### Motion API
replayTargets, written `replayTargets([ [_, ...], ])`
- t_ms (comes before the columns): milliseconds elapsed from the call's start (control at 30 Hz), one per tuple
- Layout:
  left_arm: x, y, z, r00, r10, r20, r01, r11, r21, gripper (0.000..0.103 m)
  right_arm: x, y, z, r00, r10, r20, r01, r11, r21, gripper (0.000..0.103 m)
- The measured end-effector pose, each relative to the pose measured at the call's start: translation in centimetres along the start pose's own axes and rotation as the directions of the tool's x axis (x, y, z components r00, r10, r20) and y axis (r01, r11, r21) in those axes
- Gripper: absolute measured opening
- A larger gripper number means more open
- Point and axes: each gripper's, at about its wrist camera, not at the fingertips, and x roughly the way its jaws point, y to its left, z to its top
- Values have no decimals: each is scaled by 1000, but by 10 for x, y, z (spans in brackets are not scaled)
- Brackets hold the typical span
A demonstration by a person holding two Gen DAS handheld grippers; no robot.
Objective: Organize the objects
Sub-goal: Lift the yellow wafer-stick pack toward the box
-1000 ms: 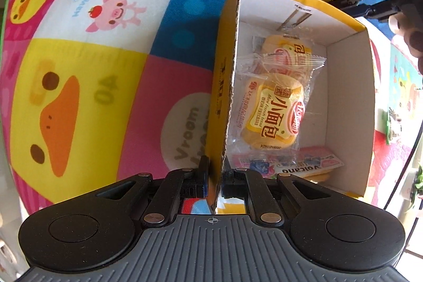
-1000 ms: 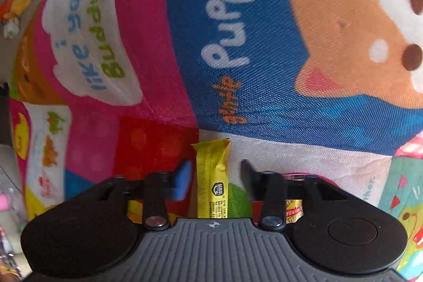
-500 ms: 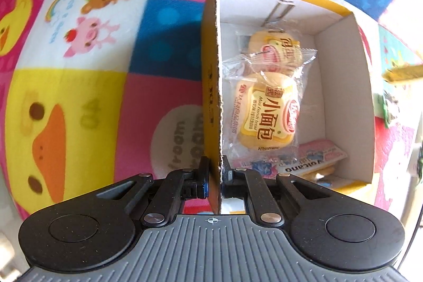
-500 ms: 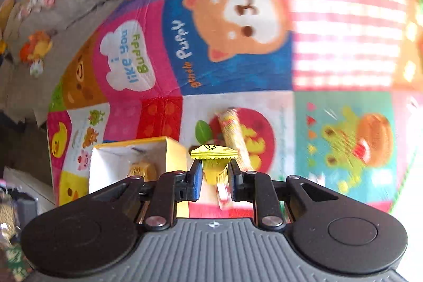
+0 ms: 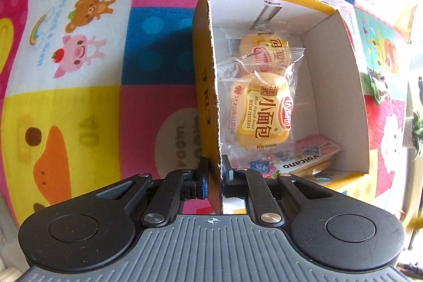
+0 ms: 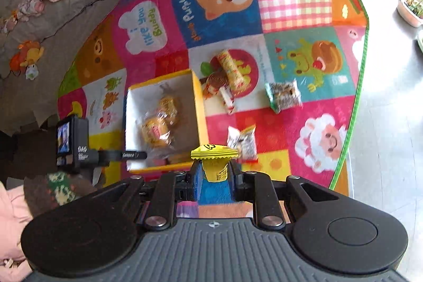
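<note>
one box (image 6: 199,107), two bread packs (image 5: 260,110), perhaps five loose snacks (image 6: 283,97).

You have a patchwork play mat (image 6: 290,1) with cartoon animals spread on pale floor (image 6: 383,128). On it sits the yellow box (image 6: 197,102). At its two o'clock lie a striped tube snack (image 6: 232,70) and a spiral sweet (image 6: 215,82); farther right a green packet (image 6: 283,95); at its four o'clock a clear packet (image 6: 242,139).
</note>
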Motion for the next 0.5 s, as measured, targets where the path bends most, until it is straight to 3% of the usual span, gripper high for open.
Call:
replayTargets([
  [233, -1, 7, -5, 1000, -25, 2, 25, 1000, -16, 11, -8, 33, -36, 999, -40, 9, 40, 999, 7, 19],
  [500, 3, 12, 1, 999, -38, -18, 38, 999, -23, 12, -25, 49, -35, 996, -74, 56, 73, 997, 19, 19],
])
